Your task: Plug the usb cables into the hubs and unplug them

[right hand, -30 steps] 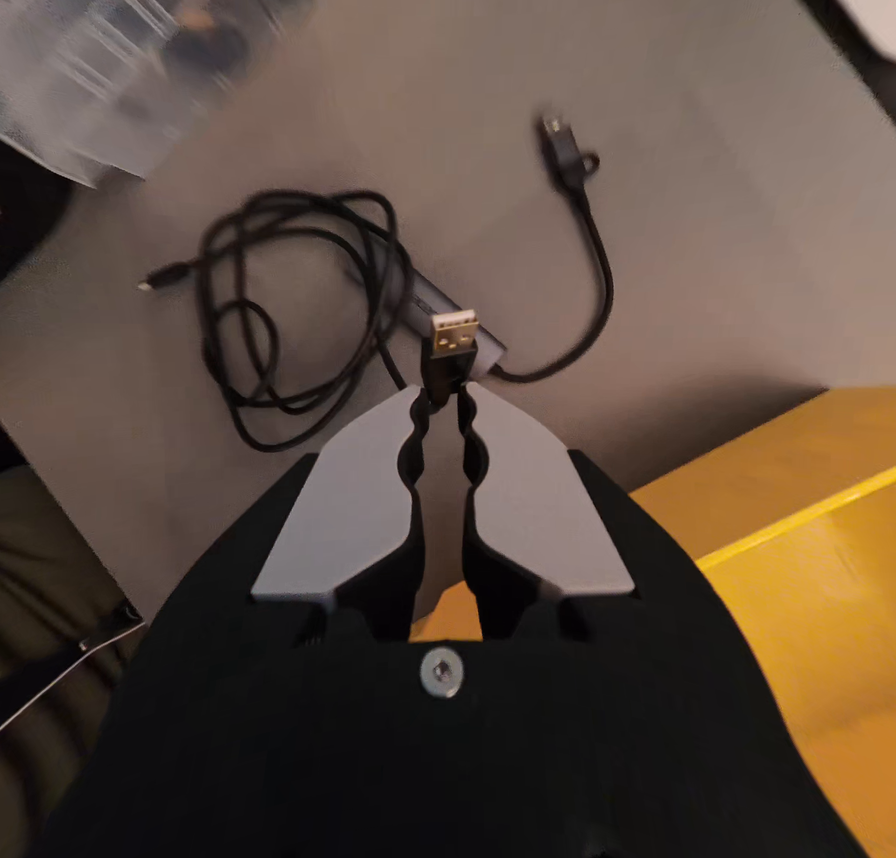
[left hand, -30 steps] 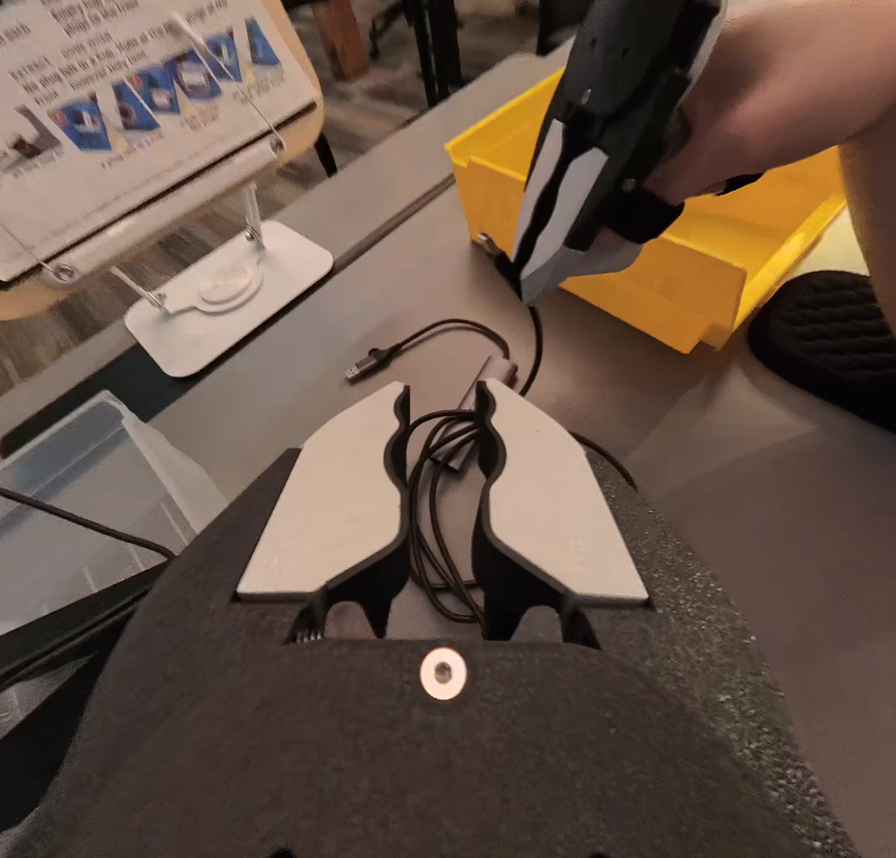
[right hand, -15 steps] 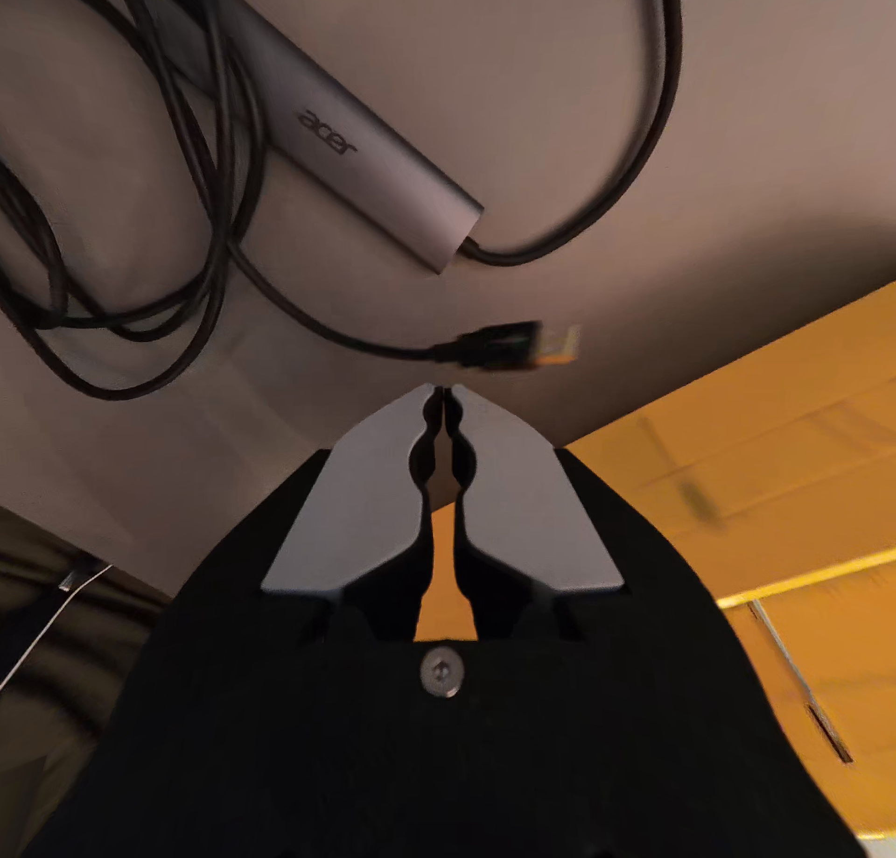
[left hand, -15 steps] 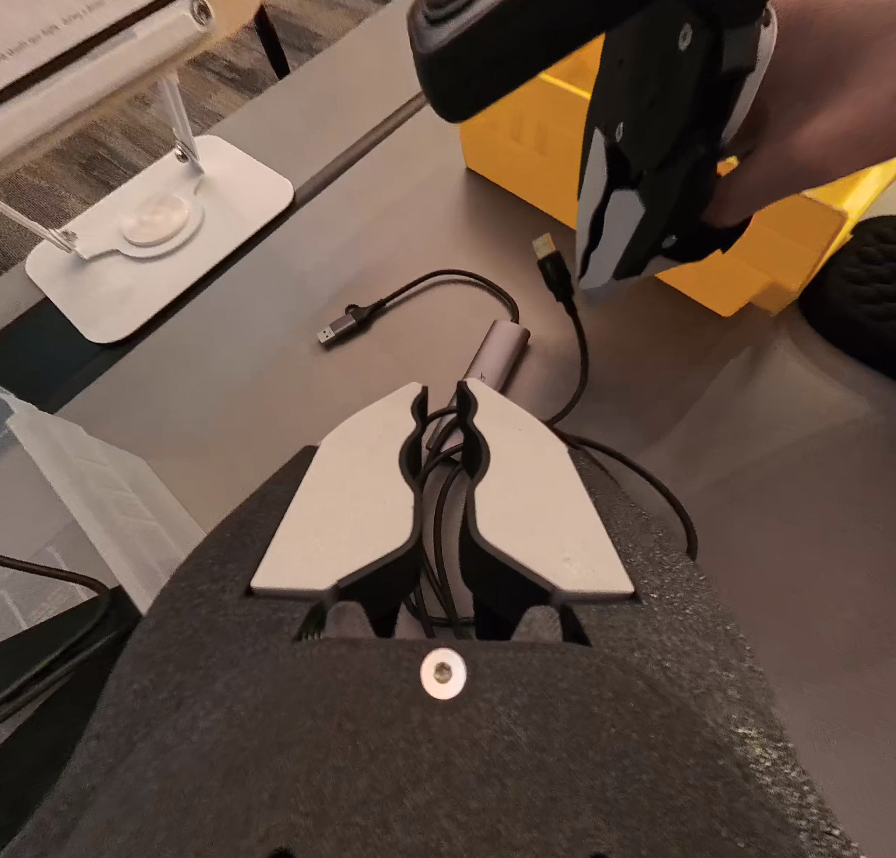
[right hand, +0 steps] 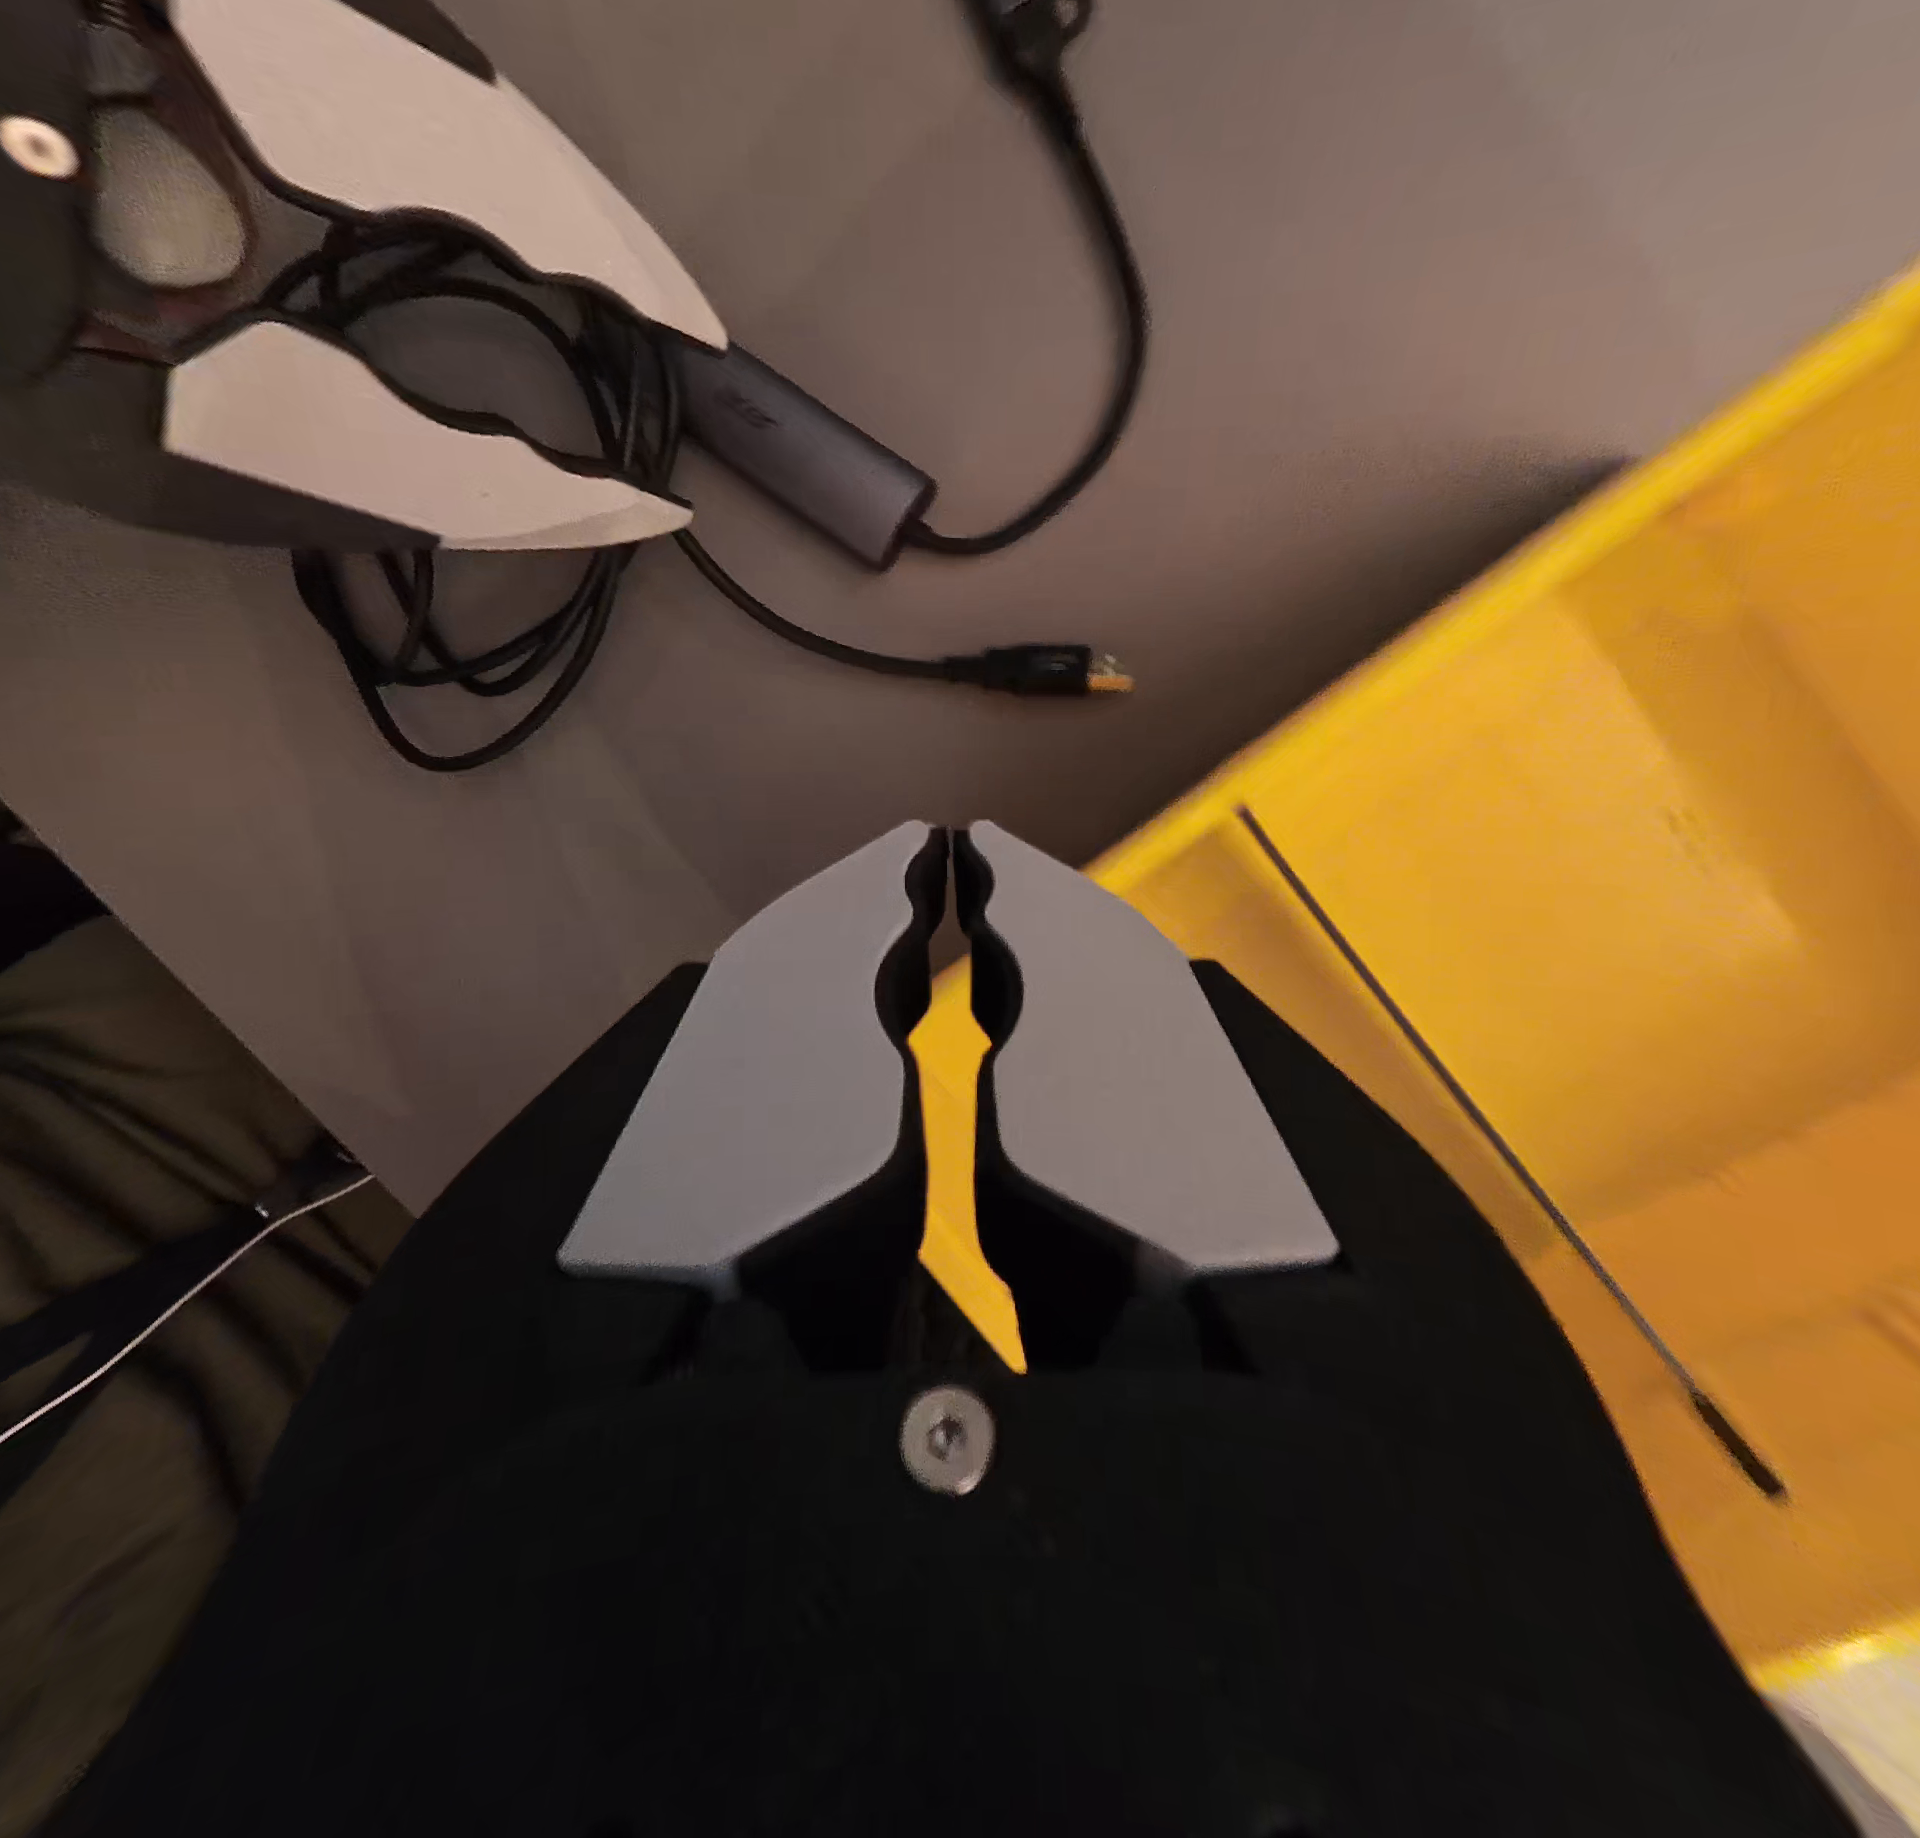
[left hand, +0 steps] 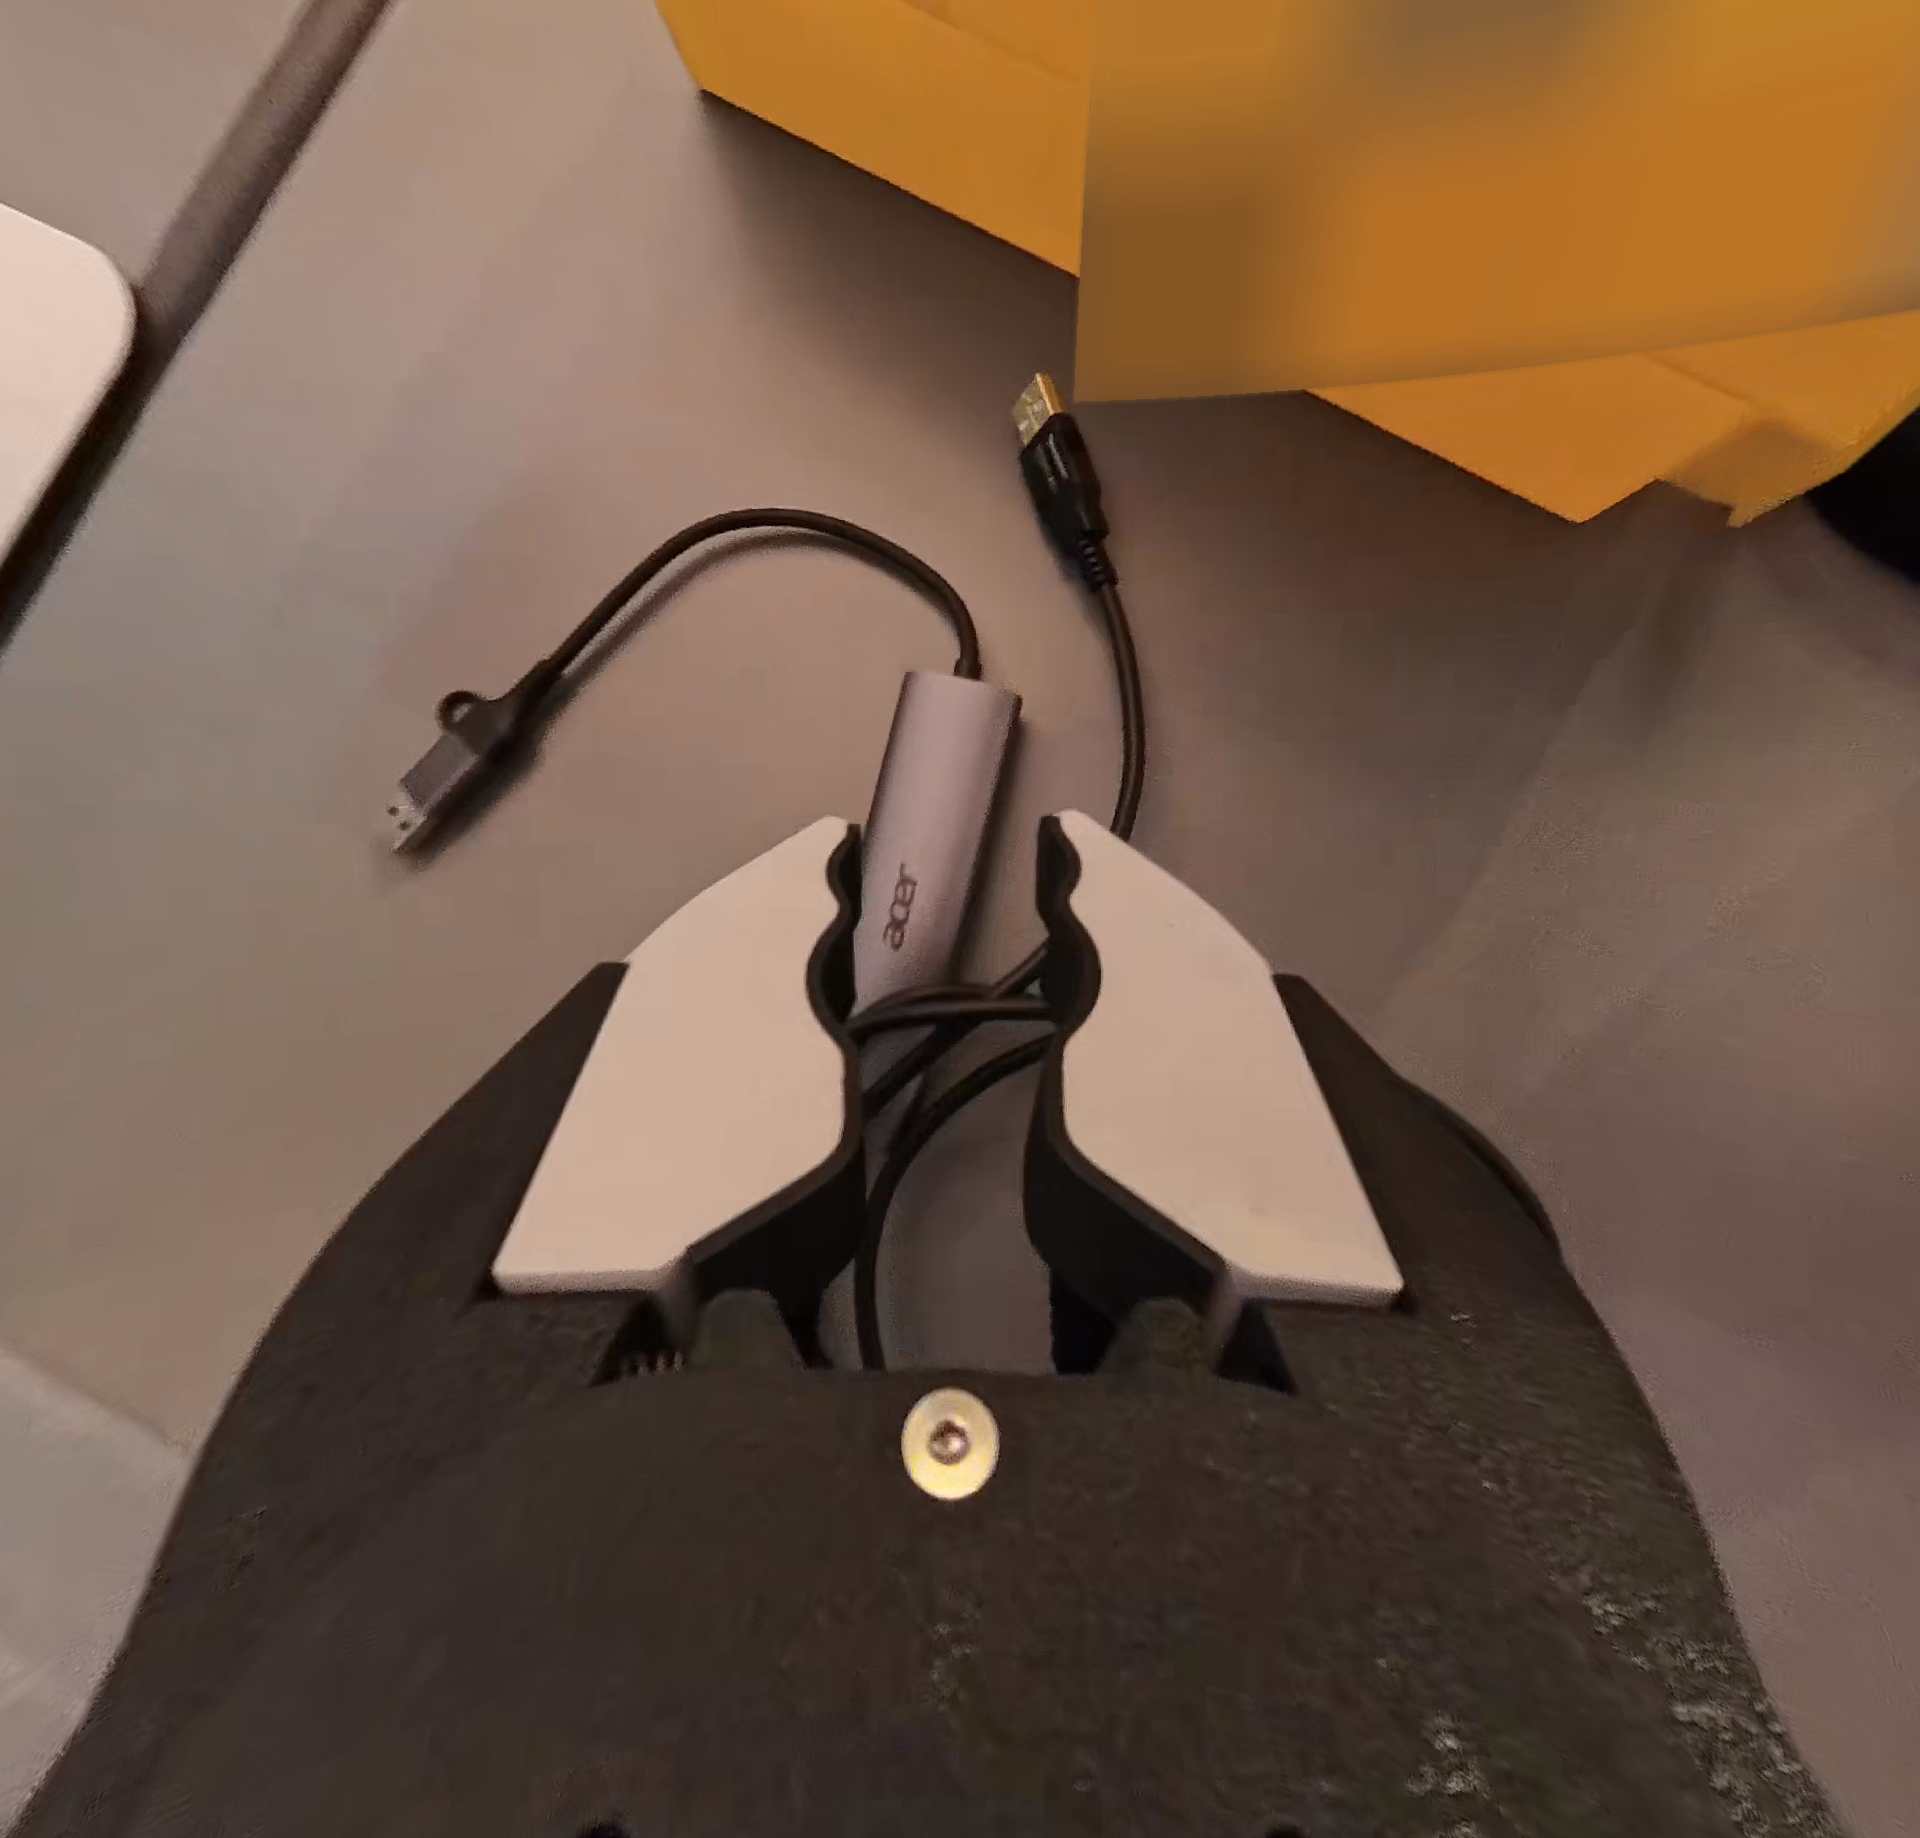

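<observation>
A grey USB hub (left hand: 940, 801) lies on the grey table, with loops of a black cable (left hand: 935, 1019) across its near end. My left gripper (left hand: 951, 832) is open and straddles the hub, which sits close to the left finger. The cable's gold-tipped USB plug (left hand: 1055, 448) lies loose on the table beyond the hub. In the right wrist view my right gripper (right hand: 951, 832) is shut and empty, above the table near the plug (right hand: 1049, 668). The hub (right hand: 821, 448), the left gripper (right hand: 701, 427) and the coiled cable (right hand: 468, 645) show there too.
A yellow bin (left hand: 935, 74) stands just beyond the plug and fills the right of the right wrist view (right hand: 1558, 853). The hub's own short lead ends in a connector (left hand: 436, 780) to the left. A white stand base (left hand: 52, 386) is at the far left. There is about 12 cm between the tips of the two grippers. The plug (right hand: 1049, 668) is about 10 cm from both grippers' fingertips. It is also in sight in the left wrist view (left hand: 1051, 450).
My right gripper let go of the USB plug, which now lies on the table, and pulled back shut. My left gripper moved forward and opened wider around the hub.
</observation>
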Available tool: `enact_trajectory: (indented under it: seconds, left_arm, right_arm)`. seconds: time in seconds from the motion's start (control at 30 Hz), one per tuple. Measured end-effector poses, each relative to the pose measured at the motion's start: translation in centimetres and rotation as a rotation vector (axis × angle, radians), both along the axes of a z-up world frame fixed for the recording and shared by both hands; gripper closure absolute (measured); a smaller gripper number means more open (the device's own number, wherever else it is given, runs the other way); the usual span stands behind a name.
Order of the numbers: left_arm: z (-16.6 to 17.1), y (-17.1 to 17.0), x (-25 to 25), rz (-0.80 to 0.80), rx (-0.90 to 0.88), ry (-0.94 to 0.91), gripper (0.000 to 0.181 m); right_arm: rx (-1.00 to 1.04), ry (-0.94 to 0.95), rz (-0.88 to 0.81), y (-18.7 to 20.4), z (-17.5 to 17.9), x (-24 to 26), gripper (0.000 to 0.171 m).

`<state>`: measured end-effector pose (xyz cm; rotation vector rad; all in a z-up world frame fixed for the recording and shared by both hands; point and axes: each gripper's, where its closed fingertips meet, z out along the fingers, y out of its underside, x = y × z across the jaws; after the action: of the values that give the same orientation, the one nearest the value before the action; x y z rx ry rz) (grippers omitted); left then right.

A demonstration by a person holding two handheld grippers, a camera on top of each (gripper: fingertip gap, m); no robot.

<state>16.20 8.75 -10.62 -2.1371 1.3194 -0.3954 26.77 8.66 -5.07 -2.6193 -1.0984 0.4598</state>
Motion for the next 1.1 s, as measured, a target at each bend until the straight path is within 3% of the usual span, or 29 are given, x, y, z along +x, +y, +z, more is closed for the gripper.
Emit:
enact_trajectory:
  seconds: [0.3, 0.7, 0.83, 0.97, 1.1]
  left_arm:
    - [-3.3, 1.3, 1.2, -0.091, -0.079, 0.170, 0.143]
    - [-5.0, 1.4, 1.4, -0.095, -0.181, 0.235, 0.151]
    - [-3.2, 2.3, 1.1, -0.082, -0.118, 0.192, 0.151]
    - [0.9, 3.5, 0.8, -0.029, -0.046, 0.026, 0.151]
    - [5.3, 3.9, 0.8, -0.001, 0.062, -0.214, 0.151]
  right_arm:
    - [0.103, 0.164, -0.184, -0.3, 4.4, 7.5, 0.163]
    - [0.171, 0.221, -0.152, -0.4, 6.0, 7.5, 0.161]
    - [0.207, 0.282, -0.062, 0.1, 6.6, 5.6, 0.161]
    - [0.270, 0.497, 0.083, 1.2, 8.3, 1.3, 0.161]
    - [0.174, 0.709, 0.028, 3.0, 9.1, -3.6, 0.150]
